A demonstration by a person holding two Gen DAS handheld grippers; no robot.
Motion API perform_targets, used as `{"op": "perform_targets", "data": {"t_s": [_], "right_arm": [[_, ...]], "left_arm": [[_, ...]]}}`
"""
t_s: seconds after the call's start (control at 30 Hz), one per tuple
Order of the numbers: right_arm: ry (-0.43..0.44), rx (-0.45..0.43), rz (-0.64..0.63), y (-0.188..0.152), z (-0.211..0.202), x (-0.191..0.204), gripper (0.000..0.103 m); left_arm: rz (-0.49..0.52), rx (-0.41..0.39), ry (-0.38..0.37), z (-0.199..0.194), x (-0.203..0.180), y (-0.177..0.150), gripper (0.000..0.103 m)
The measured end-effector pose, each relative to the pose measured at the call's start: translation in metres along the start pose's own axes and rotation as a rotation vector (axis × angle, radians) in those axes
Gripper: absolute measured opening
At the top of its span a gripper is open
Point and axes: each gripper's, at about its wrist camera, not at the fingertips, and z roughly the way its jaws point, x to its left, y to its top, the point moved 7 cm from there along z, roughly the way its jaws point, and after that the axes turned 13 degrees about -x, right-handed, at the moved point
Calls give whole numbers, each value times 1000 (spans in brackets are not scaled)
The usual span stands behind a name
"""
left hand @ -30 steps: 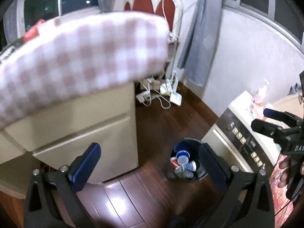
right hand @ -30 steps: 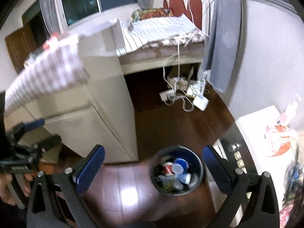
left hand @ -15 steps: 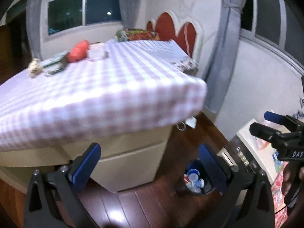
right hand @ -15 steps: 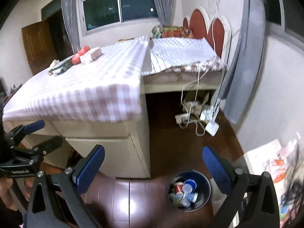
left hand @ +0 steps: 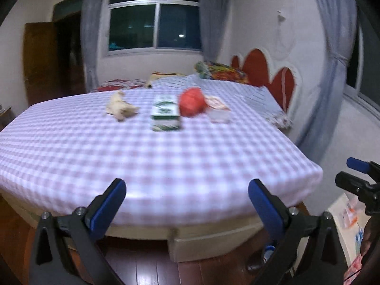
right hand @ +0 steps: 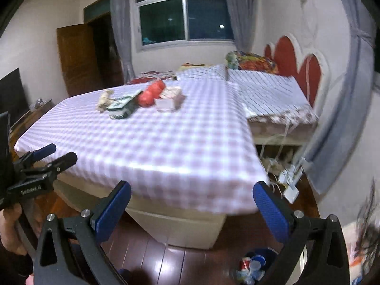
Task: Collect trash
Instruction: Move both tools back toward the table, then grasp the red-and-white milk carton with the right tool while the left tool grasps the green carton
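Trash lies in a row at the far side of the checked tablecloth [left hand: 166, 156]: a crumpled beige paper [left hand: 120, 106], a green-and-white carton [left hand: 165, 112], a red crumpled ball [left hand: 192, 102] and a small clear pack [left hand: 219, 111]. The same row shows in the right wrist view: paper [right hand: 104, 99], carton [right hand: 121, 108], red ball [right hand: 152, 93], pack [right hand: 169, 99]. My left gripper [left hand: 187, 204] is open and empty before the near table edge. My right gripper [right hand: 192, 206] is open and empty too. A dark bin [right hand: 255, 267] with cups stands on the floor below the table corner.
A bed [right hand: 268, 95] with a red headboard [right hand: 294, 59] adjoins the table at the right. Cables and a power strip [right hand: 288, 180] lie on the wooden floor beside it. A low white unit [left hand: 349, 211] stands at the right. A hand [right hand: 11, 230] holds the left gripper.
Both cameras have swung up from the floor and bin to the tabletop. The trash row now sits in the middle of both views, and the bin has dropped to the bottom edge.
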Motion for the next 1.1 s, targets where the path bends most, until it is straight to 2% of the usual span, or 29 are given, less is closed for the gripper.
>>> {"op": "perform_targets", "data": {"t_s": [0.13,0.33,0.6,0.67,0.83,1.0,1.1], "right_arm": [[24,-9,-30,26,31,24,103],[35,9,-56,50,83,42,101],[40,64,-46,62,154,36,94],[52,82,-38,65,172,35,88],[68,131,-47,70,221,43,87],[71,199,-48,66,271,52,82],[58,228,-27,64,291,43,66]], "left_arm": [[7,-9,52,17,29,19,103],[-2,21,64,56,44,32,96],[14,58,73,99,46,41,92],[13,67,79,113,50,45,92],[29,84,107,136,60,49,92],[24,106,115,153,64,50,92],[25,113,106,160,58,51,92]]}}
